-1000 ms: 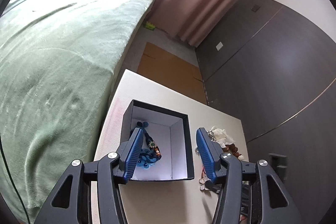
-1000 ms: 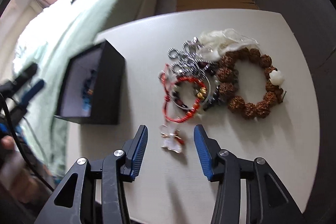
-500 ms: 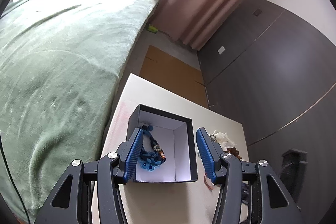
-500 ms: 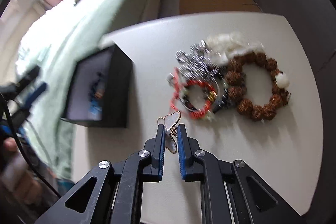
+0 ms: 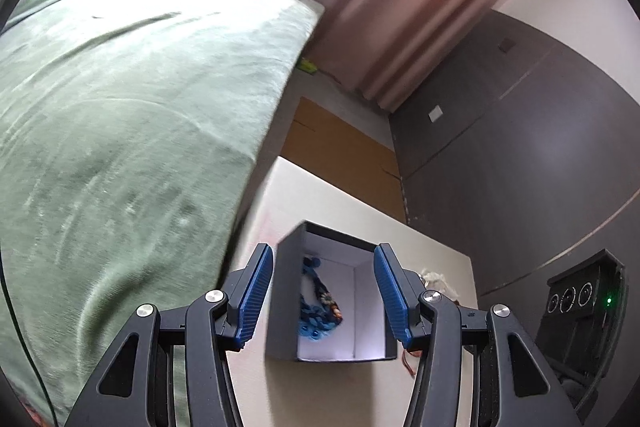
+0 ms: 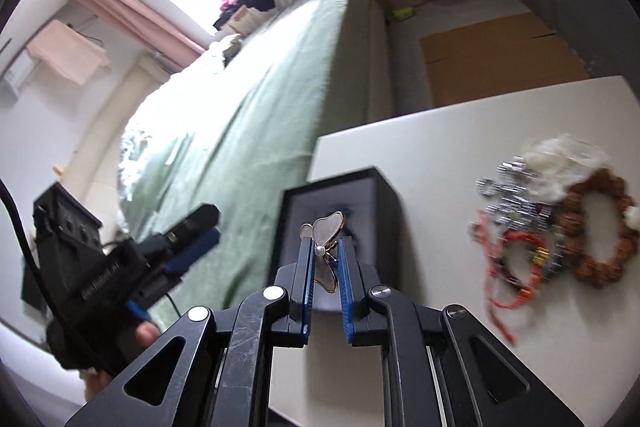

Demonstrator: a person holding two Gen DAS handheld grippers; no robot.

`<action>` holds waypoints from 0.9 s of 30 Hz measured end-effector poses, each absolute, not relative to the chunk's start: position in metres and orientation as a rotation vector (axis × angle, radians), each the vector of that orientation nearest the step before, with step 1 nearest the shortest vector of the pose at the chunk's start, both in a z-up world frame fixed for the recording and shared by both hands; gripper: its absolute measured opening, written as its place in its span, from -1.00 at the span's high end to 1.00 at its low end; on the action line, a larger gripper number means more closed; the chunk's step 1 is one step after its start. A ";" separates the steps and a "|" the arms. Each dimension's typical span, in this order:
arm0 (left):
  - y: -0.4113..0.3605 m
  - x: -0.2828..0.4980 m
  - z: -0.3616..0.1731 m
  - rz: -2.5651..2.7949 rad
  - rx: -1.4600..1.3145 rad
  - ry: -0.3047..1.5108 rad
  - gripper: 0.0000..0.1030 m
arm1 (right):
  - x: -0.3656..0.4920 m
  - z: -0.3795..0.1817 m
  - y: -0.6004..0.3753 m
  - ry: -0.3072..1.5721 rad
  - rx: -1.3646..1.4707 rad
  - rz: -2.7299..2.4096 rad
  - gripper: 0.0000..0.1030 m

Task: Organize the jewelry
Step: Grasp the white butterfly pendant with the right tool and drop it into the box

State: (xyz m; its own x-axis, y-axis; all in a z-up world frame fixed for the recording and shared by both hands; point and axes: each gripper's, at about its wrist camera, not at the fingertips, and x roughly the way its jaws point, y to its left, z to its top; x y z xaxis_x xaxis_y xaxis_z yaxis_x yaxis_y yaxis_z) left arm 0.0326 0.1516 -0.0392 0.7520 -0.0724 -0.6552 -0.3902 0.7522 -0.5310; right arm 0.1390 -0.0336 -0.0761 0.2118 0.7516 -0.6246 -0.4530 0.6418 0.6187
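My right gripper [image 6: 325, 245] is shut on a gold-rimmed white butterfly piece [image 6: 328, 227] and holds it up in the air, in front of the open black jewelry box [image 6: 386, 215]. Inside the white-lined box [image 5: 286, 307] lies a blue beaded necklace [image 5: 316, 311]. My left gripper [image 5: 322, 291] stands open, short of the box, with nothing between its blue pads [image 5: 256, 291]. In the right wrist view the left gripper [image 6: 192, 239] hangs to the left of the box, held by a person's hand [image 6: 144, 335].
A pile of jewelry lies on the white table [image 6: 440, 131] to the right of the box: a brown bead bracelet [image 6: 600, 259], a red cord bracelet [image 6: 508, 267], a silver chain [image 6: 516, 203]. A green-covered bed [image 5: 120, 147] borders the table's left side.
The right gripper shut on the butterfly piece, lifted it off the table and swung left toward the box. The left gripper drew back a little from the box and stayed open.
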 end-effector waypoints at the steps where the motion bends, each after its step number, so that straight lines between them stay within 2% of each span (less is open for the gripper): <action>1: 0.156 0.031 -0.039 0.201 -0.715 0.707 -0.04 | 0.140 -0.076 -0.029 1.054 0.361 0.879 0.74; 3: 0.162 0.029 -0.039 0.218 -0.723 0.703 -0.04 | 0.141 -0.083 -0.022 1.078 0.395 0.917 0.56; 4: 0.166 0.028 -0.040 0.229 -0.731 0.703 -0.04 | 0.142 -0.087 -0.020 1.100 0.400 0.917 0.12; 5: 0.168 0.028 -0.041 0.233 -0.736 0.705 -0.04 | 0.143 -0.092 -0.020 1.110 0.407 0.897 -0.15; 15: 0.151 0.034 -0.042 0.199 -0.702 0.725 -0.04 | 0.143 -0.081 -0.058 1.062 0.381 0.777 -0.16; 27: 0.094 0.052 -0.041 0.119 -0.590 0.756 -0.04 | 0.146 -0.066 -0.134 1.037 0.343 0.583 -0.16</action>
